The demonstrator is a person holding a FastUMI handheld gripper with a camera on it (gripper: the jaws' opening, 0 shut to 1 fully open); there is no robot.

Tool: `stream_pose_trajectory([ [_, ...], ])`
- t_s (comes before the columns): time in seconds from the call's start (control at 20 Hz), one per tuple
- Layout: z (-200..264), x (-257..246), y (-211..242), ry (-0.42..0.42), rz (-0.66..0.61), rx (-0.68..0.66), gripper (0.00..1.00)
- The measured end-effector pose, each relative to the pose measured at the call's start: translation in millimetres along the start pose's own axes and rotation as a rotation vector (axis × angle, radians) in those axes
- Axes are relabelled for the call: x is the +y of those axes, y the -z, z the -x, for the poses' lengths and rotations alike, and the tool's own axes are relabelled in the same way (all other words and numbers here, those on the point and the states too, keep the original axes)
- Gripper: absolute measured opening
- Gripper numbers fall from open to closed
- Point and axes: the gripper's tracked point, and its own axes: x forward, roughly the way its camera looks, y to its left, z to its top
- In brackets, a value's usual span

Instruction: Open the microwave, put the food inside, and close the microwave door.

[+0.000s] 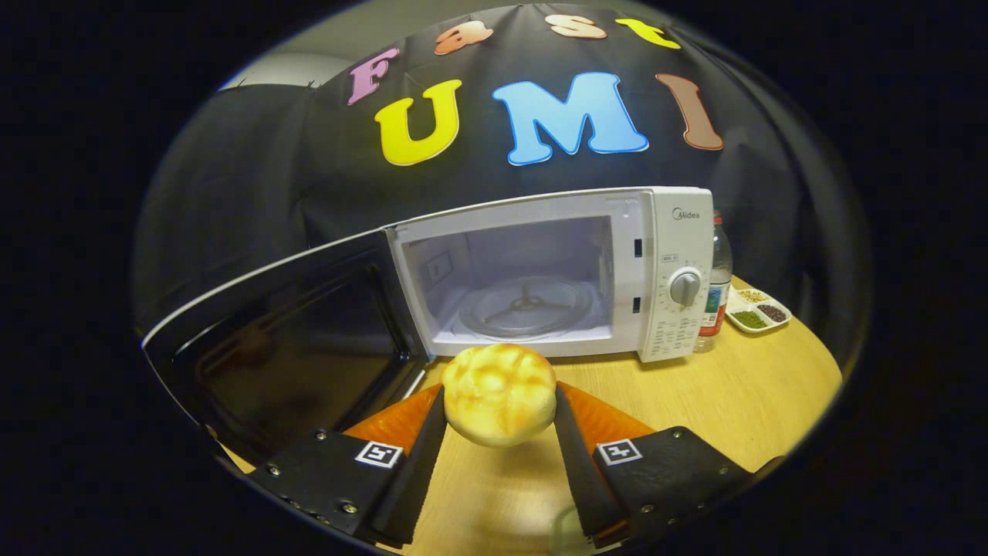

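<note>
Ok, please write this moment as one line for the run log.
claw: shut on bun | bun: lifted above table, before cavity | microwave: door open, turntable bare | stage: insert pending

A staged recording booth got up as a kitchen corner: black cloth hangs as the backdrop behind a round wooden table, which bears a white microwave with its door swung open, a drink bottle and a small divided dish of seeds.
</note>
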Motion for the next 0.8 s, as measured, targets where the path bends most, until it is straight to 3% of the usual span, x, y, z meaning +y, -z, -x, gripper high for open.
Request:
stream_pose_trajectory([
  [0.25, -51, 10, -23, -0.032, -0.225, -0.040, 0.77],
  [0.5, -99, -8, -31, 0.026, -0.264, -0.052, 0.77],
  [0.8, -149, -14, -42, 0.026, -0.333, -0.081, 0.76],
])
